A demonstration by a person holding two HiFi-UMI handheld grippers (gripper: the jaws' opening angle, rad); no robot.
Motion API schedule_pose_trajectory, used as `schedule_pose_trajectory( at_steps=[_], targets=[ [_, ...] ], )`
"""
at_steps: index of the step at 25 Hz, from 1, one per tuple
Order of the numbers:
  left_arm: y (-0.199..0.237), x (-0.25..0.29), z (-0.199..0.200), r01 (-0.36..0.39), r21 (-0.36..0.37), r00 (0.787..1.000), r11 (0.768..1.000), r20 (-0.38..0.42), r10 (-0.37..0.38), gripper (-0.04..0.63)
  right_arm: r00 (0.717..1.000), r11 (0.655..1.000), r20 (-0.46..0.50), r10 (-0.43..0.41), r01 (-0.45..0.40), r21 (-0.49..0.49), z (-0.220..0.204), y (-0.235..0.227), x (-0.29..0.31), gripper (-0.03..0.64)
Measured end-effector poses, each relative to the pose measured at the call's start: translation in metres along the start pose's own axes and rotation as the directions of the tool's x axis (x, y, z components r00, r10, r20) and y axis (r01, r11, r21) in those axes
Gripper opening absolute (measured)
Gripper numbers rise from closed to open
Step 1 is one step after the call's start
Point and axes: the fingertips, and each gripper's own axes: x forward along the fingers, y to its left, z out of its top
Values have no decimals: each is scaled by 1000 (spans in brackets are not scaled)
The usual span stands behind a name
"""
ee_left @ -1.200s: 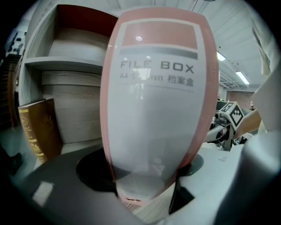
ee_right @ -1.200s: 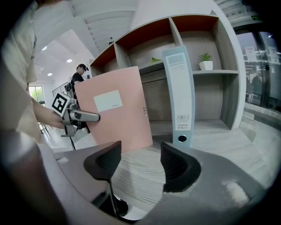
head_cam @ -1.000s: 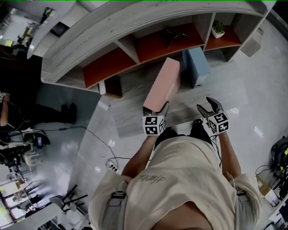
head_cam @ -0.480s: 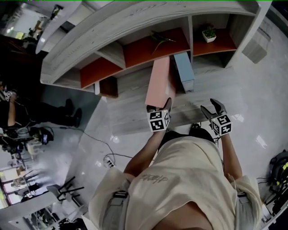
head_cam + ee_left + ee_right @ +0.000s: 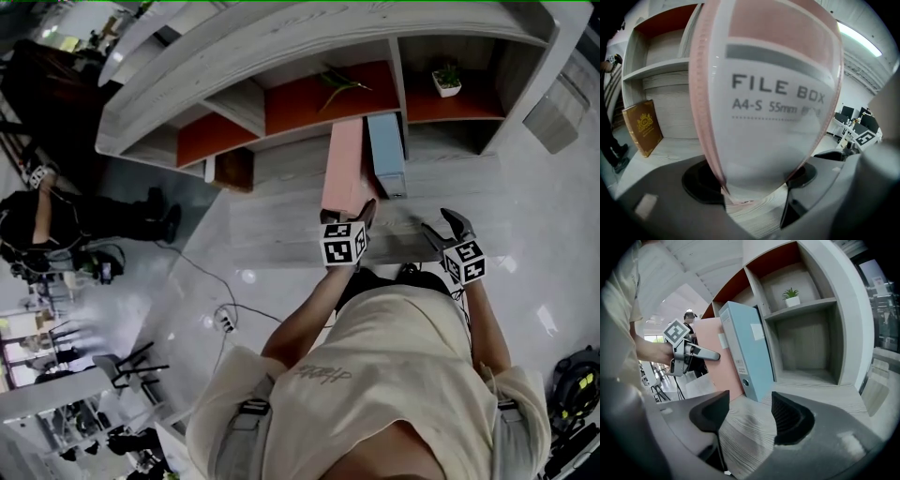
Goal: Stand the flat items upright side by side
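Left gripper [image 5: 349, 216] pinching the lower end of the pink file box [image 5: 345, 164], one jaw on each broad side; box upright, its bottom edge on the pale wood shelf board [image 5: 281, 220], label side facing my left gripper view; it stands just beside the blue file box [image 5: 386, 150], also upright on the same board; whether the two touch I cannot tell; right gripper [image 5: 439, 223] spread and empty, hanging over the board to the right of both boxes; brown book [image 5: 643, 126] leans in the compartment to the left; potted plant [image 5: 447, 82] in the upper right compartment.
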Motion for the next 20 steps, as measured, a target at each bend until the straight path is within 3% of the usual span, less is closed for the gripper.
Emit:
schedule_pose_trajectory(
  at_steps=[5, 9, 12, 20],
  targets=[
    [-20, 1, 2, 95, 33, 995, 995, -22, -94, 408, 999, 999, -5, 33, -33, -8, 3, -2, 6, 281],
    [-25, 5, 0, 198, 122, 979, 973, -65, -191, 422, 1000, 1000, -4, 25, -25, 10, 4, -9, 8, 281],
    [-23, 9, 2, 255, 141, 966, 956, -83, -246, 437, 1000, 999, -5, 31, -31, 11, 5, -12, 8, 281],
    [-24, 34, 11, 451, 146, 890, 881, -153, -430, 497, 999, 999, -38, 33, -32, 13, 0, -30, 15, 281]
  ],
)
